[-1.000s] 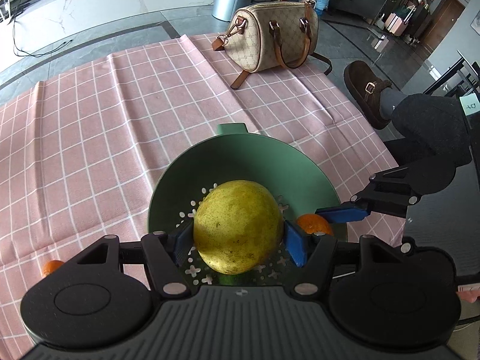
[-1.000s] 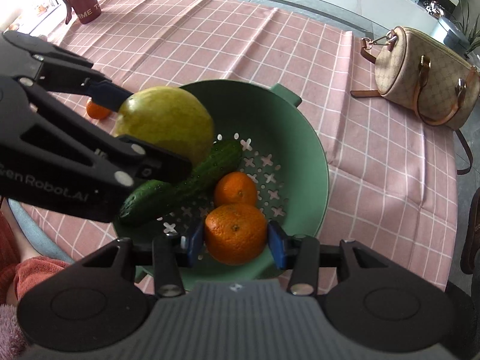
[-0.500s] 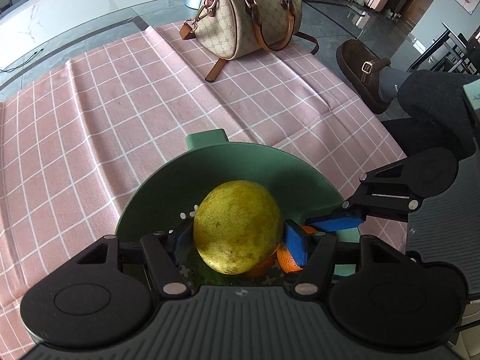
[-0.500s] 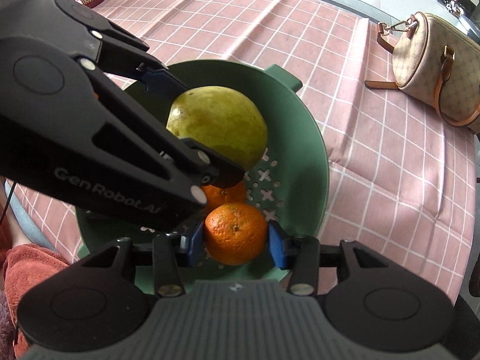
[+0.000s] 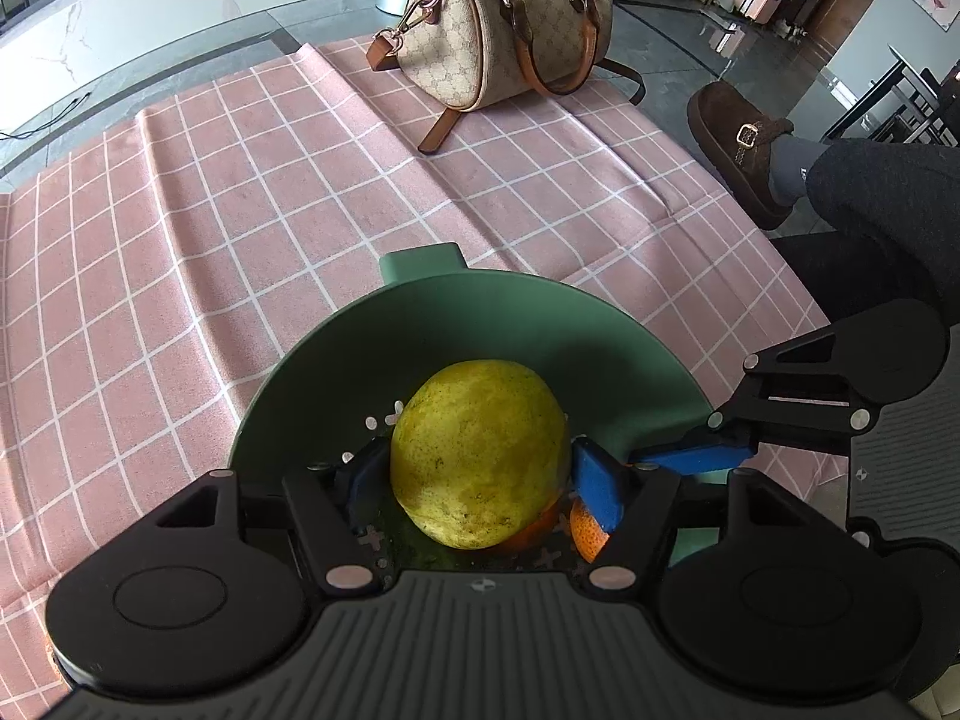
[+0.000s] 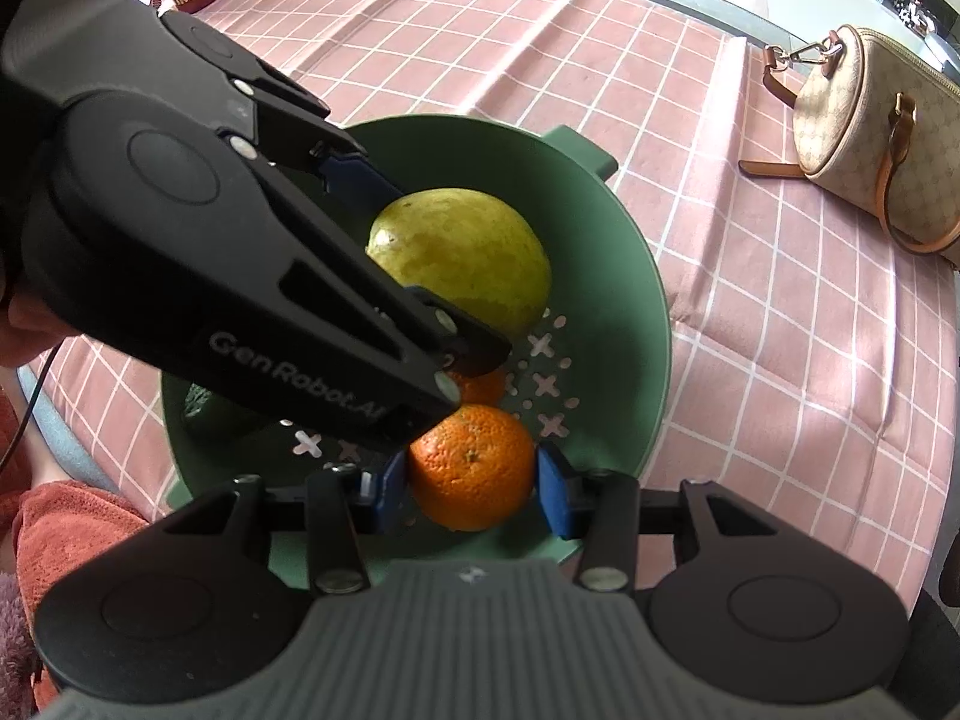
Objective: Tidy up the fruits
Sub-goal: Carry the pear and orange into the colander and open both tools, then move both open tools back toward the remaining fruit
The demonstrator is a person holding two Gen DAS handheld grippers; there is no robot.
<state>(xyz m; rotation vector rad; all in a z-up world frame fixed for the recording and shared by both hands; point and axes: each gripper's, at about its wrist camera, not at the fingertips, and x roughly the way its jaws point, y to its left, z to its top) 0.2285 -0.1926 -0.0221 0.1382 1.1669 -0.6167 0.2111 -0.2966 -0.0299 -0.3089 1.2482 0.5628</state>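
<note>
Colander [image 5: 600, 324]: a green plastic bowl with cross-shaped and round drain holes and a stub handle, standing on the pink checked tablecloth [image 5: 210, 210]; every place below is given from it.
Left gripper [image 5: 480, 480]: poised over the colander's middle, its jaws having just been opening; the blue pads flank the yellow-green fruit, a slim gap showing at the right pad, so the hold looks released.
Yellow-green fruit [image 6: 462, 258]: the largest piece, round, dull pitted skin with faint brown flecks, low in the colander and apparently resting on the fruit beneath. Likely heavy and firm; best taken across its widest girth with wide jaws.
Right gripper [image 6: 474, 474]: at the colander's near rim, partly closed, both pads pressed on the held orange.
Held orange [image 6: 471, 462]: bright, dimpled peel, stem scar facing the camera, hanging just above the colander's floor. Probably light, its rind giving slightly; a gentle squeeze at the equator suits it.
Second orange [image 6: 480, 384]: already in the colander's base, mostly hidden by the left gripper.
Cucumber [image 6: 201, 414]: a dark green sliver at the colander's left wall.
</note>
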